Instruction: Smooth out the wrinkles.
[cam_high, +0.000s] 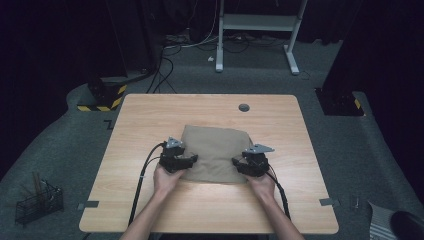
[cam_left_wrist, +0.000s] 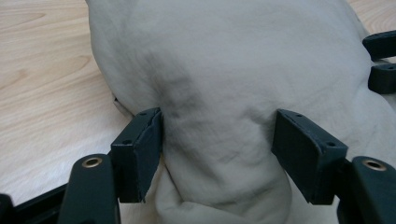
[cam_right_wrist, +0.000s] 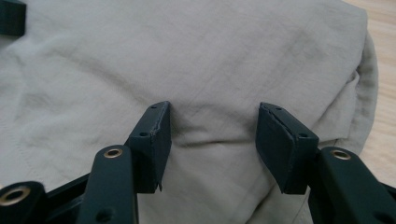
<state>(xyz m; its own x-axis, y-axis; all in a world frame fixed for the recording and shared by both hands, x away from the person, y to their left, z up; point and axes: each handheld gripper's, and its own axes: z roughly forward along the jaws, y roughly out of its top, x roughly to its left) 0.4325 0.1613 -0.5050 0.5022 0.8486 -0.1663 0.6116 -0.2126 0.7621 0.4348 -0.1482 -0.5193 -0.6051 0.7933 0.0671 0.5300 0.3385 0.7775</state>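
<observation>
Folded beige cloth (cam_high: 216, 152) on the wooden table (cam_high: 150, 115); left tongs (cam_left_wrist: 217, 154) and right tongs (cam_right_wrist: 212, 144) (both spread apart) straddle its near edge.

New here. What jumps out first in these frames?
A folded beige cloth lies mid-table, with a hand-held gripper at each near corner: the left gripper and the right gripper. In both gripper views the jaws stand open with cloth bunched between them. Past the wooden table, the room is dark.
</observation>
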